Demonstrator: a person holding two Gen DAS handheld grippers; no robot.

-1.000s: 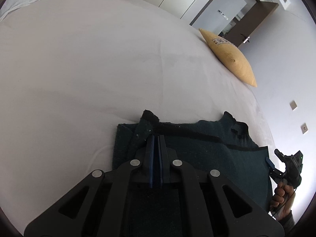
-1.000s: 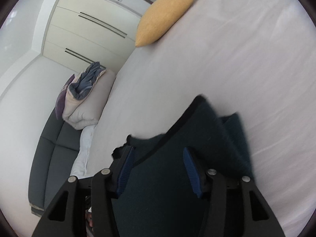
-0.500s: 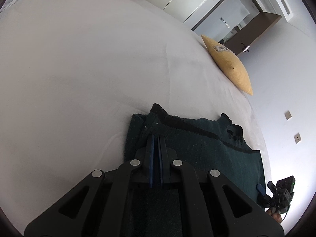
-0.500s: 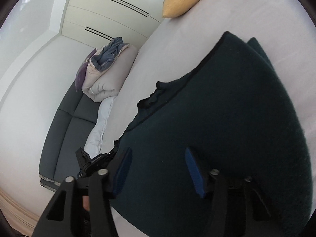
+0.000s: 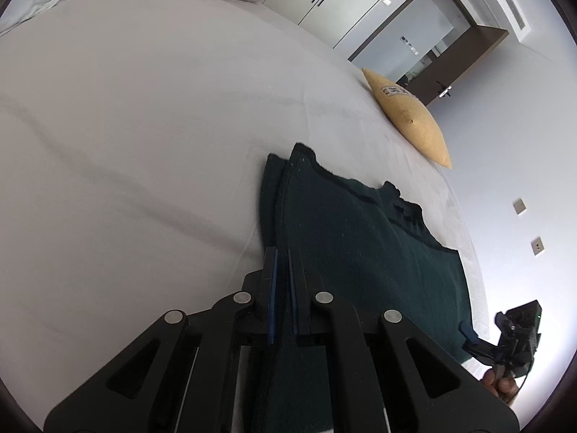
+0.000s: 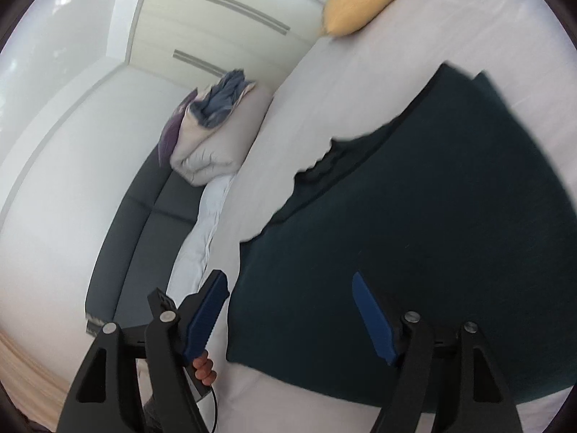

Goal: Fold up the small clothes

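Left wrist view: we've dragged the cloth (image 5: 368, 252) edge away from the pillow (image 5: 411, 122), left gripper (image 5: 282, 288) still clamped on it, right gripper (image 6: 292, 310) released and spread wide, so this fold's laid.

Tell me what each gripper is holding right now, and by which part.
The left gripper is shut on the dark green garment, pinching its left side edge. The right gripper is open over the garment and holds nothing.
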